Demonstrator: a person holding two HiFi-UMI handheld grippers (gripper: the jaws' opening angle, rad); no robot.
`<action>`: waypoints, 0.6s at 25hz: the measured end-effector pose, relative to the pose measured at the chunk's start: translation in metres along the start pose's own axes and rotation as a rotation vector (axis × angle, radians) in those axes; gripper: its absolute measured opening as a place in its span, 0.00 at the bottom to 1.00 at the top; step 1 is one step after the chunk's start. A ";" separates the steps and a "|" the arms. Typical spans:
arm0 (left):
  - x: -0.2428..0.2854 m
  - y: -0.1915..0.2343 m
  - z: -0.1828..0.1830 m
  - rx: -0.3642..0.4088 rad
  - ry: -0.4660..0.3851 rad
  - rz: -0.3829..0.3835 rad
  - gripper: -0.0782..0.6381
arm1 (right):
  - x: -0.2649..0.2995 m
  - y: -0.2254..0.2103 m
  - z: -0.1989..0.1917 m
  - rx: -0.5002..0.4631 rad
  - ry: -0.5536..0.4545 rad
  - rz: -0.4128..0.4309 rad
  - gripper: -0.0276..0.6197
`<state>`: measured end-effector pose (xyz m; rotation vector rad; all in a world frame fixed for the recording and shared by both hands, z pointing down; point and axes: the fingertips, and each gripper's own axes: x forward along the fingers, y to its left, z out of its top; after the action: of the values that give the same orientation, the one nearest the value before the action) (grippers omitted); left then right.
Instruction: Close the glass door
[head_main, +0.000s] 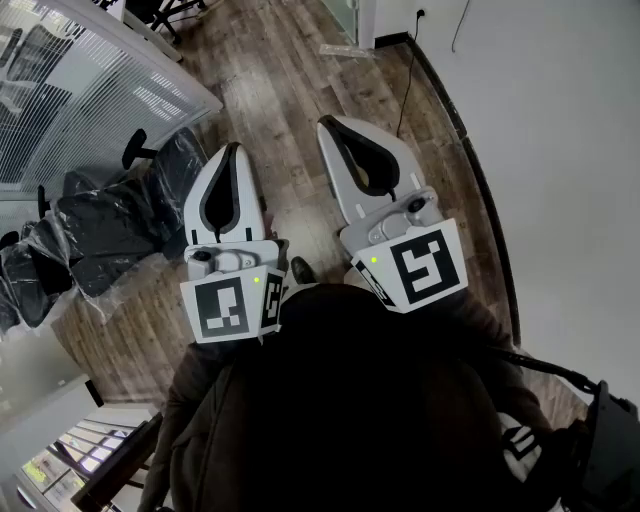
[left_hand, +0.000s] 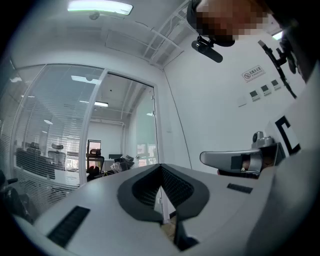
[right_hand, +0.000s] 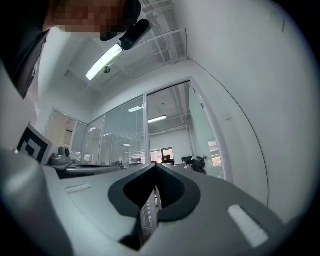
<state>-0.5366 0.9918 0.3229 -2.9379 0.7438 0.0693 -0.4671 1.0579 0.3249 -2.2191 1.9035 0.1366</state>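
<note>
The glass door (left_hand: 145, 131) stands swung open far ahead, a greenish pane beside the white wall; in the right gripper view the glass door (right_hand: 204, 134) shows right of the open doorway (right_hand: 167, 136). Both grippers are held side by side in front of me, well short of the door. My left gripper (head_main: 236, 150) has its tips together with nothing between them, and its tips (left_hand: 160, 165) meet in its own view. My right gripper (head_main: 328, 124) is likewise shut and empty, with its tips (right_hand: 156, 165) touching.
A glass partition with blinds (head_main: 70, 100) runs along the left. Black office chairs wrapped in plastic (head_main: 110, 225) stand by it. A white wall (head_main: 560, 130) with a dark skirting runs along the right, and wooden floor (head_main: 270, 90) lies ahead.
</note>
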 end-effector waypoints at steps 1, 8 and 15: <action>0.004 -0.002 -0.001 0.000 0.001 0.001 0.10 | 0.001 -0.005 0.000 0.000 -0.001 0.001 0.04; 0.028 0.000 -0.018 -0.010 0.030 0.026 0.10 | 0.017 -0.027 -0.016 0.053 0.011 0.031 0.05; 0.077 0.042 -0.044 -0.043 0.047 0.062 0.10 | 0.076 -0.047 -0.049 0.082 0.050 0.050 0.05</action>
<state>-0.4882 0.9140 0.3575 -2.9661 0.8510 0.0223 -0.4123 0.9803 0.3611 -2.1418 1.9548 0.0111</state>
